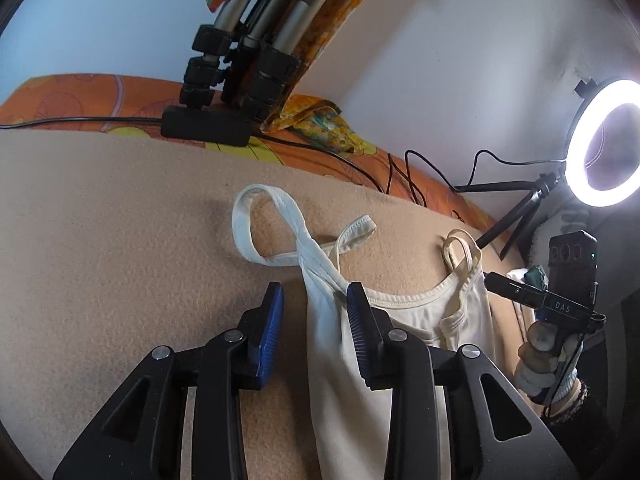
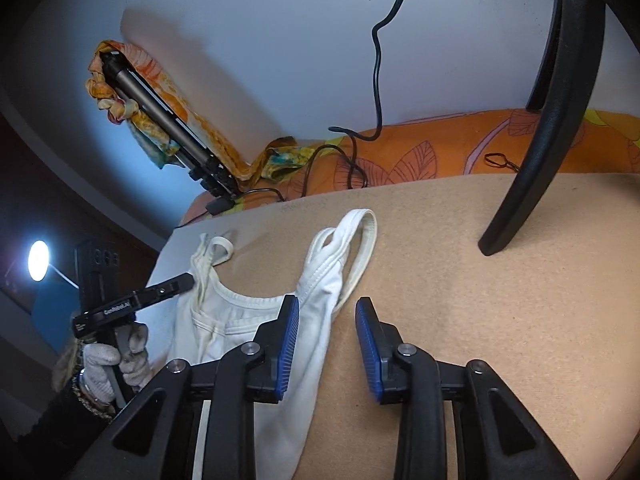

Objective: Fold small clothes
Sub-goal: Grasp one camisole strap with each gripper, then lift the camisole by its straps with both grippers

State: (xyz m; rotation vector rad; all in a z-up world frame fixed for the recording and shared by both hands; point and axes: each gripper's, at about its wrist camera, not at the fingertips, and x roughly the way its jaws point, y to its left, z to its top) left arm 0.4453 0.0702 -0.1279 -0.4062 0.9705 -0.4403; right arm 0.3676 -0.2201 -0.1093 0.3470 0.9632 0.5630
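Cream-white cloth, a small strappy top [image 1: 404, 312], lies spread on the tan blanket-covered surface [image 1: 120, 216], its straps pointing toward twelve o'clock in both wrist views. One shoulder strap is twisted into a loop [image 1: 256, 228] at about eleven o'clock of the left gripper [image 1: 314, 312], whose blue pads stand apart, released, with a strip of the top's side running up between them but not pinched. The right gripper [image 2: 328, 332] is likewise spread wide and holds nothing; its left pad sits over the top's edge and its right pad over bare blanket. The top's other strap [image 2: 218, 248] lies flat at ten o'clock in the right view. Judging from this, folding has barely begun: no crease or doubled layer shows, the body is still laid out, and the twisted strap wants straightening before either side is brought over.
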